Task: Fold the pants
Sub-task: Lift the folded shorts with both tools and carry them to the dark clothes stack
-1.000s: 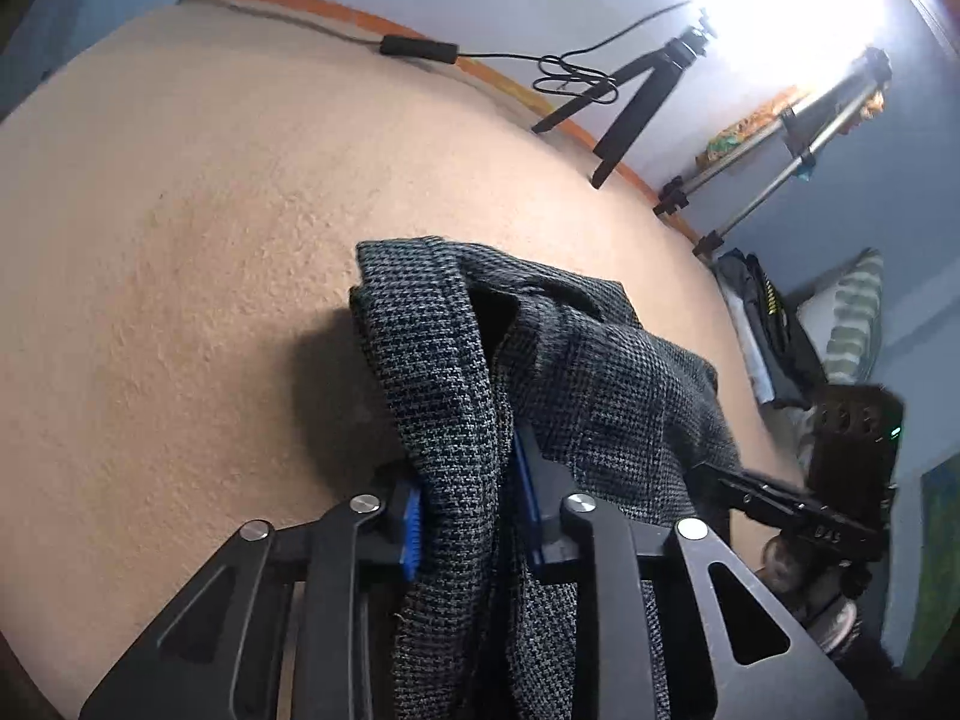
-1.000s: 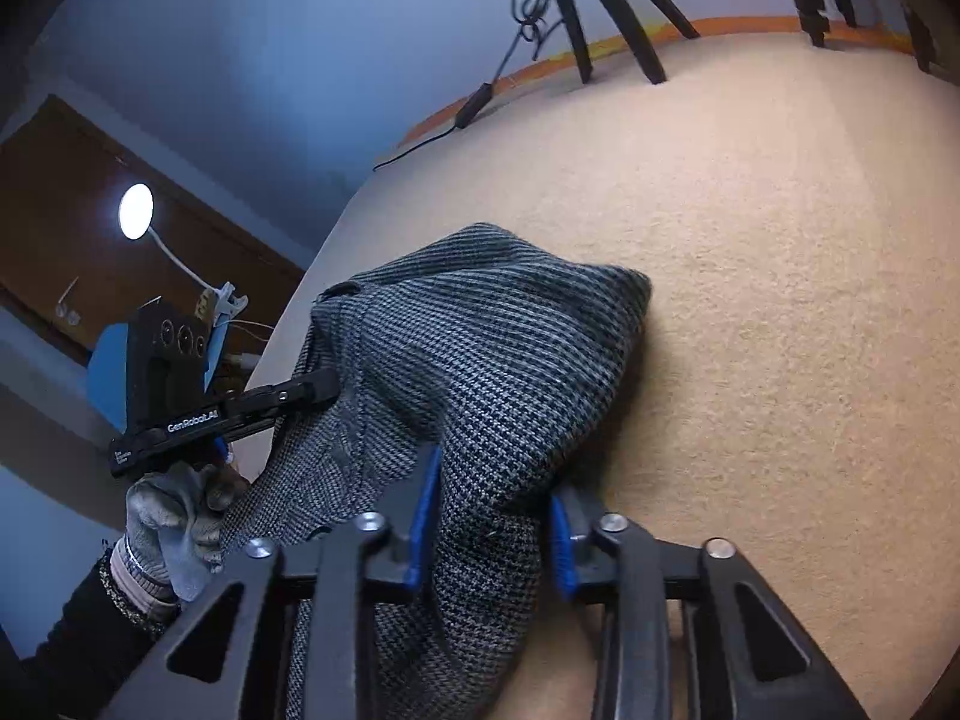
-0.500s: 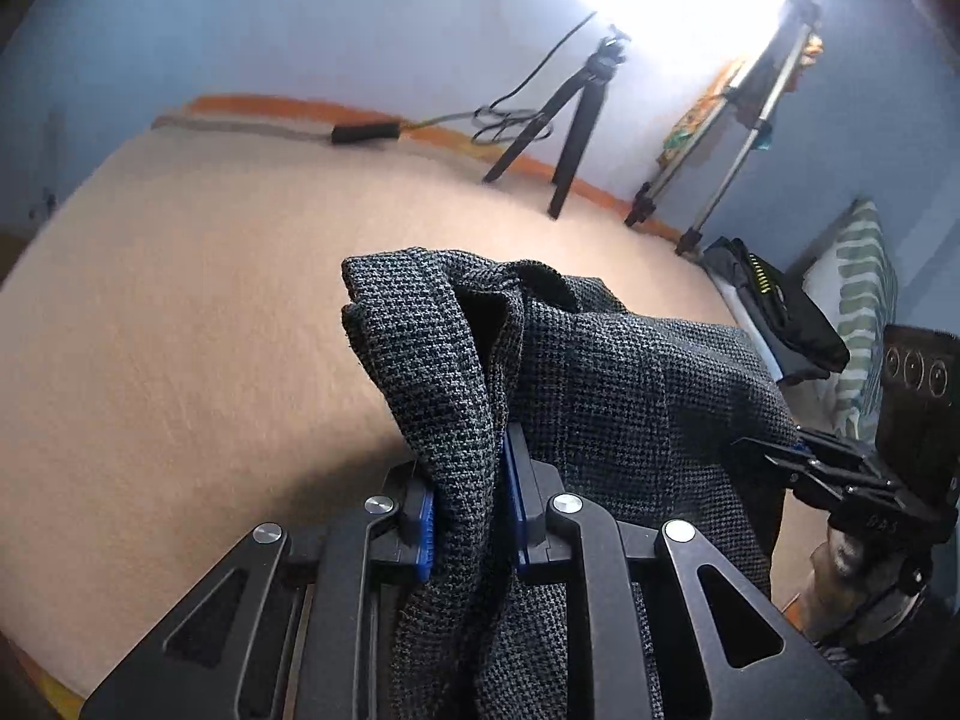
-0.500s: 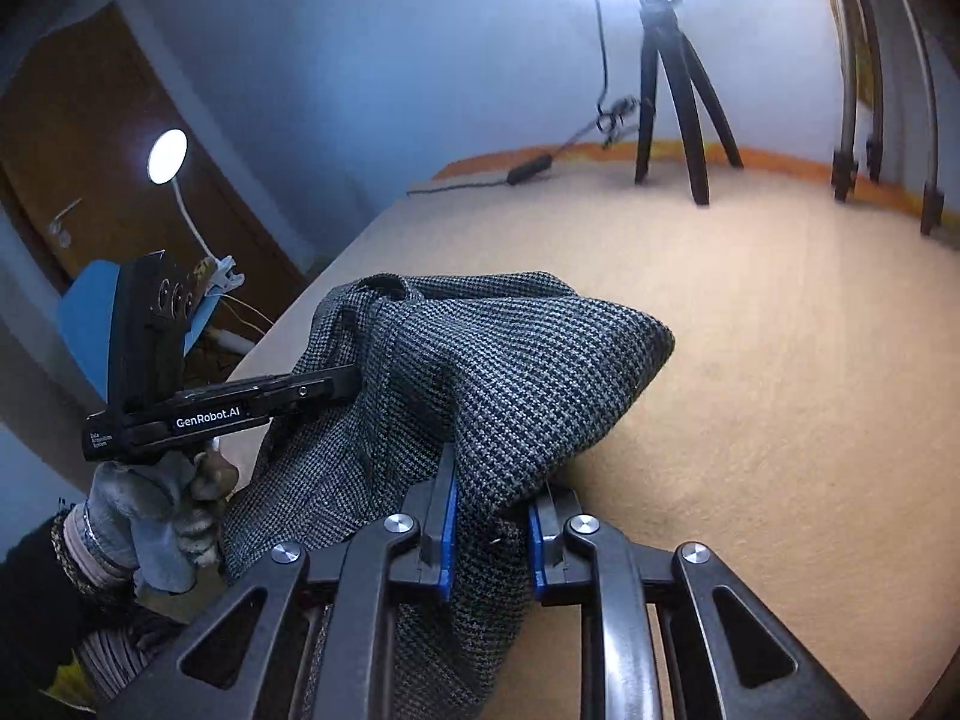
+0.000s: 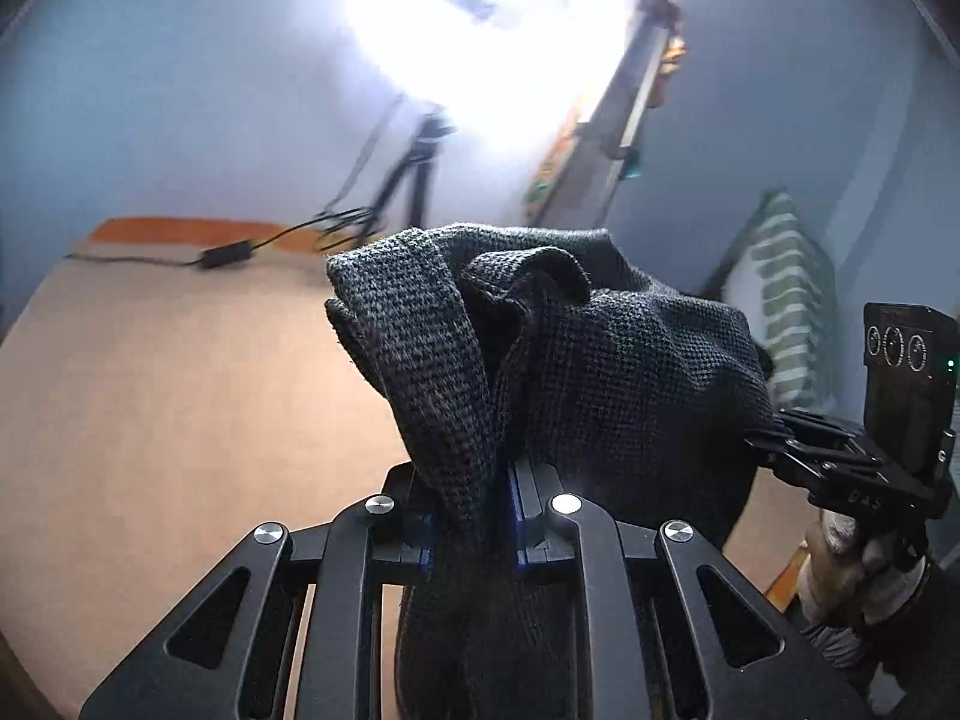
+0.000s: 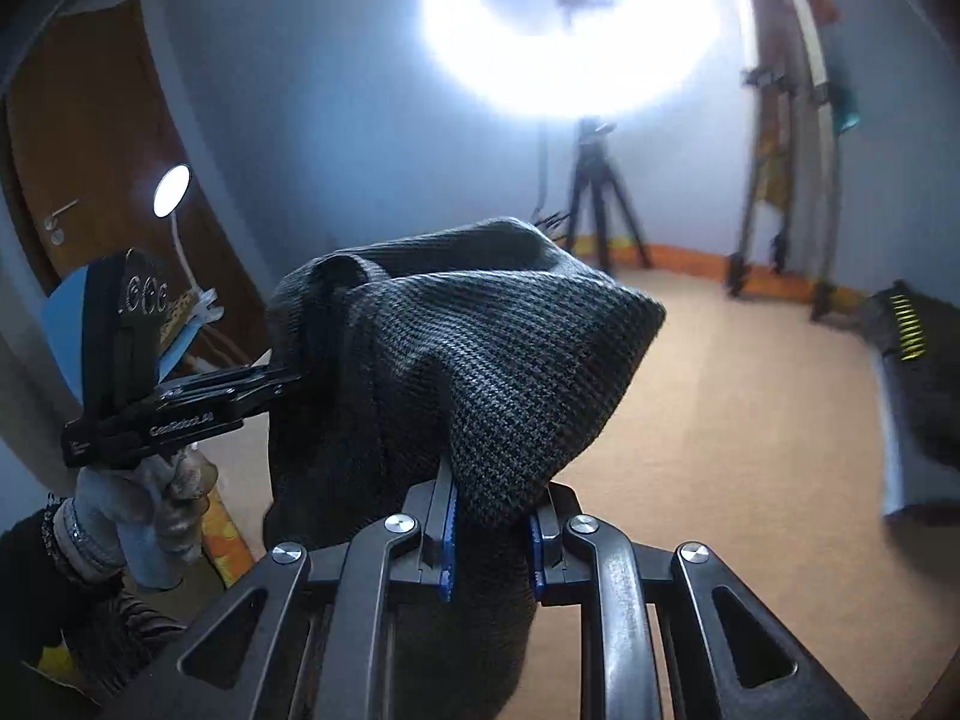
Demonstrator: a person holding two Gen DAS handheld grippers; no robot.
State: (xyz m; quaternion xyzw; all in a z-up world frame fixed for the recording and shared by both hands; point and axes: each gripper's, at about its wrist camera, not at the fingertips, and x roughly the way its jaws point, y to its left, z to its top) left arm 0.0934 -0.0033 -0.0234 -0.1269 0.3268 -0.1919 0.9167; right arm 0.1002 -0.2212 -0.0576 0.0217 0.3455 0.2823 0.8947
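The pants (image 5: pixel 576 360) are dark grey checked cloth, bunched and lifted off the tan carpet. My left gripper (image 5: pixel 471 516) is shut on a fold of the pants, which drape over its fingers. My right gripper (image 6: pixel 489 531) is shut on another fold of the pants (image 6: pixel 480 360). In the left wrist view the right gripper (image 5: pixel 774 438) shows at the right edge of the cloth. In the right wrist view the left gripper (image 6: pixel 282 381) shows at the left edge of the cloth. The cloth hangs between the two.
Tan carpet (image 5: pixel 180 390) lies below. A black tripod (image 6: pixel 597 210) and a bright ring light (image 6: pixel 570 18) stand by the far wall. A power cable (image 5: pixel 228 252) lies along the wall. A striped cushion (image 5: pixel 792 294) is at the right, a wooden door (image 6: pixel 78 138) at the left.
Both grippers have closed tighter on the pants and raised them off the carpet. The views have tilted up toward the wall and the light.
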